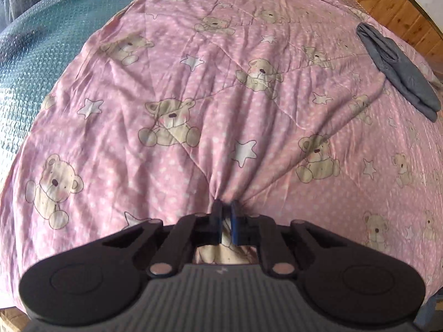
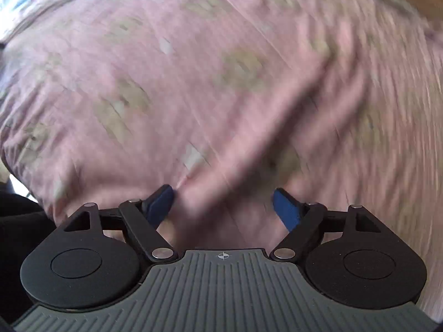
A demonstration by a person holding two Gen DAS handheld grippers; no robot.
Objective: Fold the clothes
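A pink quilt printed with teddy bears and white stars fills the left wrist view. My left gripper is shut on a pinched bunch of this quilt, and creases fan out from the grip. In the blurred right wrist view the same pink quilt lies under my right gripper, whose blue fingers stand wide apart. A raised fold of the quilt runs between them; the pads do not press on it.
A folded grey garment lies on the quilt at the far right. A teal textured cover shows at the left. Wooden panelling rises behind the upper right edge. A dark shape sits at the right wrist view's lower left.
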